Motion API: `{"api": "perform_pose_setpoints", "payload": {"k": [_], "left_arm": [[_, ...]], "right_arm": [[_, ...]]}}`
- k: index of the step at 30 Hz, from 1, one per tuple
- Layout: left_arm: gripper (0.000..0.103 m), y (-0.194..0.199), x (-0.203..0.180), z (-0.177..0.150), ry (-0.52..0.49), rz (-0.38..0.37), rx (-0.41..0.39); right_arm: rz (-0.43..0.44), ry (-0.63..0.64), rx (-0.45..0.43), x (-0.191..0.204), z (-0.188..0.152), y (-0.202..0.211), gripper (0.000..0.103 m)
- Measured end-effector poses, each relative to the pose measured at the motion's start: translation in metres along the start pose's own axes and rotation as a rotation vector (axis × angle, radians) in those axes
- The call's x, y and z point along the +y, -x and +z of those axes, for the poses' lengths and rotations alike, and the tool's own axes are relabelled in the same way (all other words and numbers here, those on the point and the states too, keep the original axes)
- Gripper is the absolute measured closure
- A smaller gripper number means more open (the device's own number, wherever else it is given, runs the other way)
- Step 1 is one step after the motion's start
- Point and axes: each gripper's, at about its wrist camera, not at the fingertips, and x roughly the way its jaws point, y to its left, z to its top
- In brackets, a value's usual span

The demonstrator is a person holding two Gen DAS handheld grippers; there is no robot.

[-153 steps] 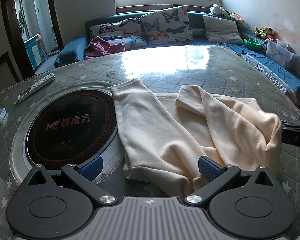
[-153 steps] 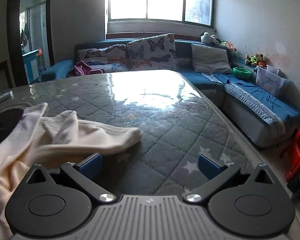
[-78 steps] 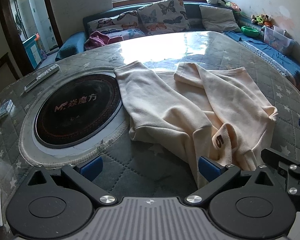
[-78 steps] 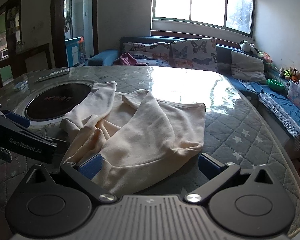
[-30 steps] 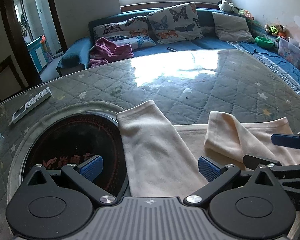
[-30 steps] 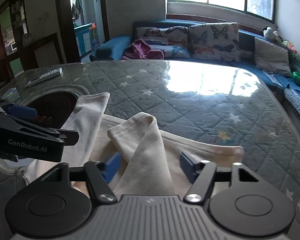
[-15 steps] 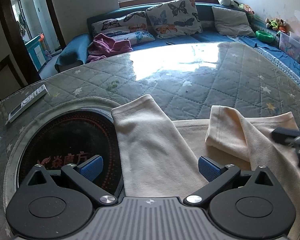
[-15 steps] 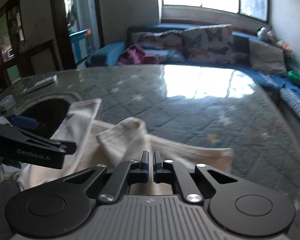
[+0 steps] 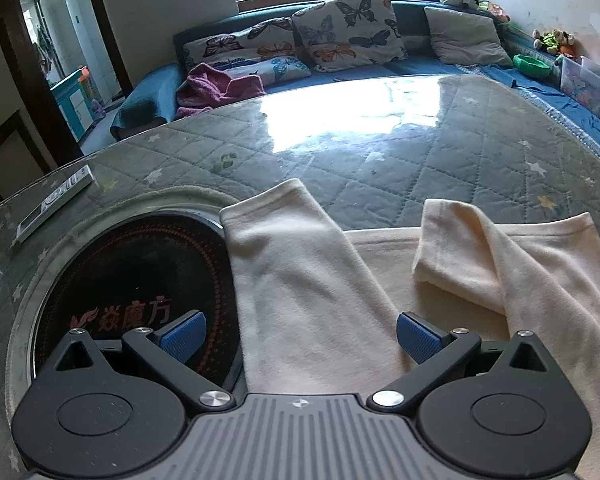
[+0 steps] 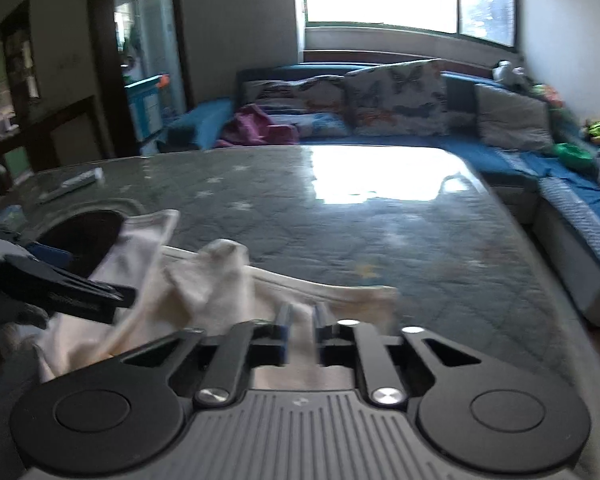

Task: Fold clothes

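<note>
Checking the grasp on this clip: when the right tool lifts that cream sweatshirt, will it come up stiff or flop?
Probably floppy: the sweatshirt lies in soft folds, one sleeve draped over the cooktop rim. It looks fleecy, so likely not slippery on the table cover. The right tool pinches one edge; the rest would likely trail.

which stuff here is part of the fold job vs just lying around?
Job:
cream garment, both sleeves laid over its body
left gripper, open over one sleeve
right gripper, shut on the garment

Lying about:
remote
round black cooktop
purple cloth on the sofa
butterfly cushions
</note>
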Motion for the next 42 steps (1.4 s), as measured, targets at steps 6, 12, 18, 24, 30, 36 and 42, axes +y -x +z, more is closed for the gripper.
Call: {"api": "perform_pose_setpoints", "payload": {"k": [6,12,18,24,30,36,42], "left_arm": [[0.0,-0.003,0.005,-0.003,-0.002,0.01,0.01],[0.0,-0.002,0.009,-0.002,0.008,0.021,0.011],[0.0,0.003,0.006,0.004,0.009,0.018,-0.01],[0.001,0.006,-0.005,0.008,-0.008,-0.001,-0.027],[0.009,0.0,-0.01,0.013,-0.001,-0.008,-0.03],[0.016,-0.009,-0.011,0.018,0.021,0.005,-0.027],[0.025,-0.022,-0.014,0.02,0.026,0.007,-0.021]], "right_arm": [[0.056,0.011,0.044,0.023,0.009,-0.04,0.062],[0.095,-0.009,0.083,0.024,0.005,-0.062,0.096],[0.009,0.019,-0.022,0.013,0.0,-0.02,0.097],[-0.139,-0.026,-0.124,-0.023,-0.014,0.05,0.097],[-0.32,-0.113,-0.15,-0.058,-0.057,0.109,0.096],[-0.394,-0.219,-0.054,-0.082,-0.102,0.119,0.088],[-0.359,-0.206,-0.095,-0.076,-0.1,0.129,0.069]]}}
